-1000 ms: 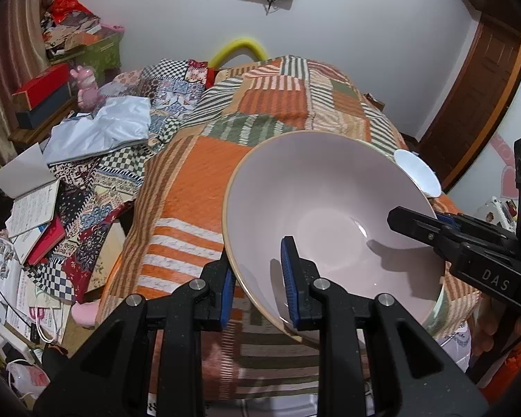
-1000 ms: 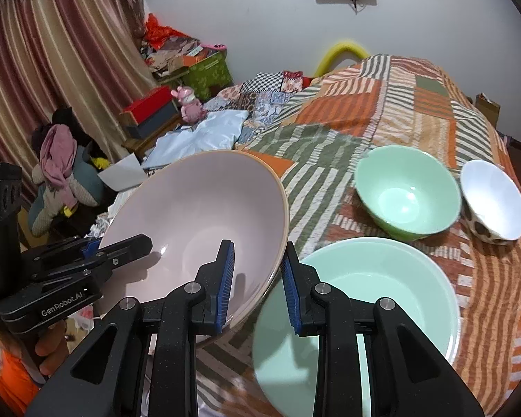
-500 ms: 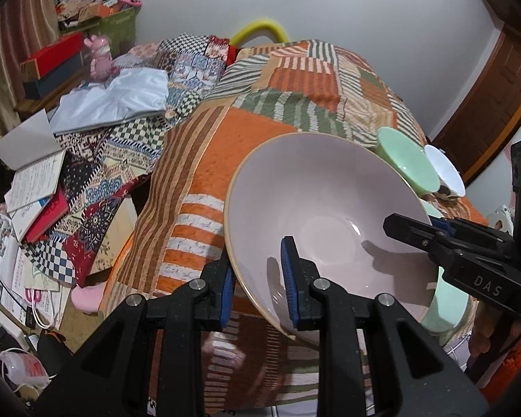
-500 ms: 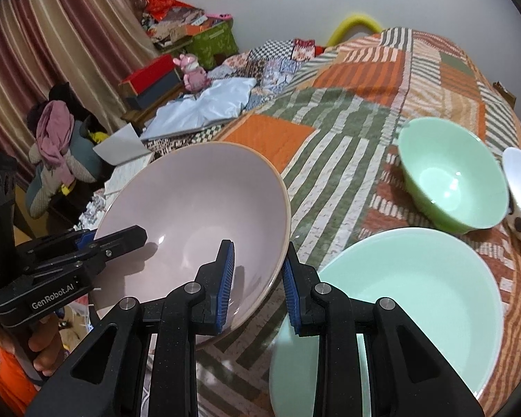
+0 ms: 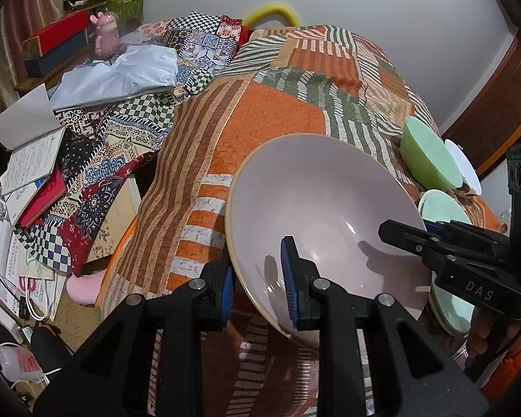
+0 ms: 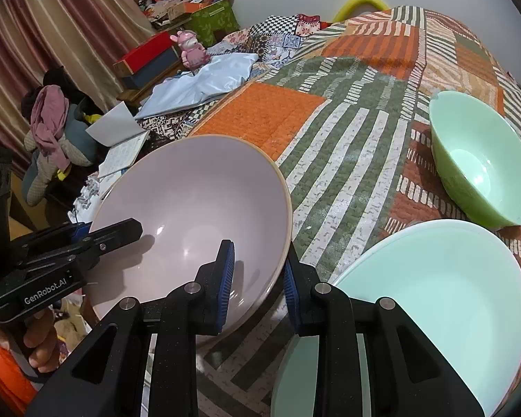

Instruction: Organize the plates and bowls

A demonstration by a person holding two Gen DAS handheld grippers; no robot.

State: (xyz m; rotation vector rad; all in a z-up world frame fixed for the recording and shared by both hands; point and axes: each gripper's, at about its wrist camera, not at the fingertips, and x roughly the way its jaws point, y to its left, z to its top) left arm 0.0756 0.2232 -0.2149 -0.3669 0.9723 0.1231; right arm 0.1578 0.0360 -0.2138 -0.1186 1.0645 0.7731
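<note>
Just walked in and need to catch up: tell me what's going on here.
A person is sorting dishes on a patchwork-covered bed. Both tongs grip the rim of one big pink bowl: the left tongs at one edge, the right tongs at the other, holding it tilted above the cover. Beside it sit a large pale green bowl, a smaller green bowl and a white bowl.

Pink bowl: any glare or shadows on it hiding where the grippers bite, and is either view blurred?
Left wrist: pink bowl sharp, small highlights, soft finger shadows beside the left gripper; rim grip readable. Right wrist: the same, right gripper clear on the rim; fisheye bends the quilt edges.
</note>
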